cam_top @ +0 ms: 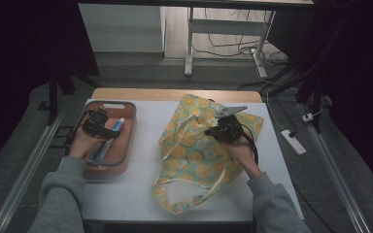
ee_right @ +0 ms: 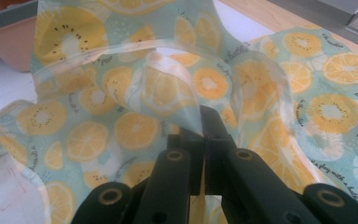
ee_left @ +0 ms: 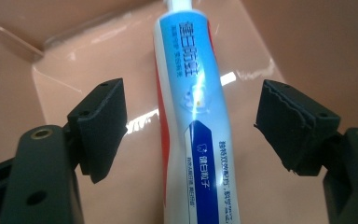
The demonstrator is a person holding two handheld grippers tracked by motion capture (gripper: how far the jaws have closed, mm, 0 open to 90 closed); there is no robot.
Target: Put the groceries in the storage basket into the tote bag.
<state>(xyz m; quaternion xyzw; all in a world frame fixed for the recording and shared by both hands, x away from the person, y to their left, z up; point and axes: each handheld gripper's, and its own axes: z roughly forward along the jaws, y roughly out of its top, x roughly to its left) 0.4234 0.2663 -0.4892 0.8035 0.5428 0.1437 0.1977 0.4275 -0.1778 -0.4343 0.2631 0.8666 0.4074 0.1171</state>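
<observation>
Clearly, at the left of the high view, the left tool (ee_left: 191, 126) hangs with jaws apart astride a toothpaste tube (ee_left: 191, 116) lying in the tray (cam_top: 128, 141). Light, slick and squashy, the tube is probably best pinched mid-body. Right of centre, the right tool (ee_right: 200, 126) is clamped on a limp cloth bag (cam_top: 194, 160) on the desk (cam_top: 145, 121).

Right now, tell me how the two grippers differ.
The left gripper is open, its jaws standing apart on either side of the toothpaste tube; the right gripper is shut on the bag, pinching a fold of its cloth. The left gripper is down in the pink tray at the table's left; the right gripper is over the bag mid-table. Both are black, two-jawed and hand-held.
</observation>
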